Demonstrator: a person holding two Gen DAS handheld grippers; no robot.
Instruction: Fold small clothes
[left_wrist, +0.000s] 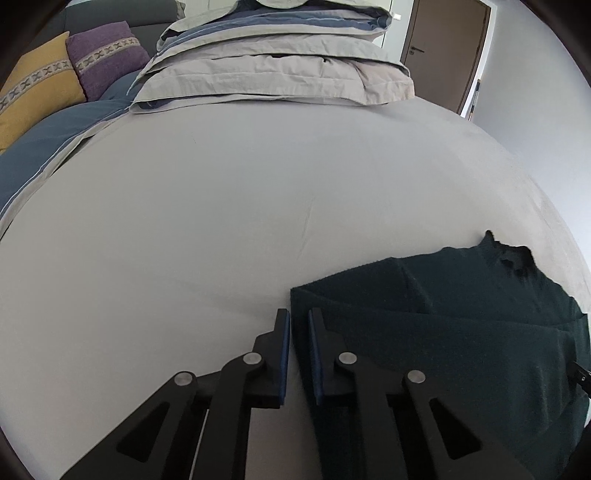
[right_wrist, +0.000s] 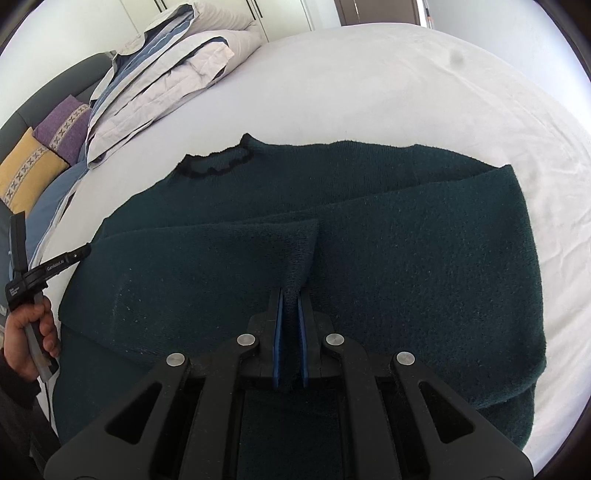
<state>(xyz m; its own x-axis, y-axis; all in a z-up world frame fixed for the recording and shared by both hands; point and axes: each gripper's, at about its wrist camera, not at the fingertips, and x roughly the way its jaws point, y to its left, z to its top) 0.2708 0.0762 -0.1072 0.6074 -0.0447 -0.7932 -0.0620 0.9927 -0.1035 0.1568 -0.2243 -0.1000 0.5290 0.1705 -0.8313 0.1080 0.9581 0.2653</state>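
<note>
A raised fold of the dark green sweater (right_wrist: 369, 240) is pinched between the blue-padded black fingers of the right gripper (right_wrist: 290, 295). The left gripper (left_wrist: 299, 317) is seen with its fingers drawn nearly together at the sweater's left edge; whether fabric is clamped cannot be told. The sweater, a fuzzy knit with a black-trimmed collar, is spread flat on the smooth pale sheet of the bed (right_wrist: 406, 74), its sleeves folded across the body. Rumpled grey bedding (left_wrist: 273, 70) is stacked beyond.
</note>
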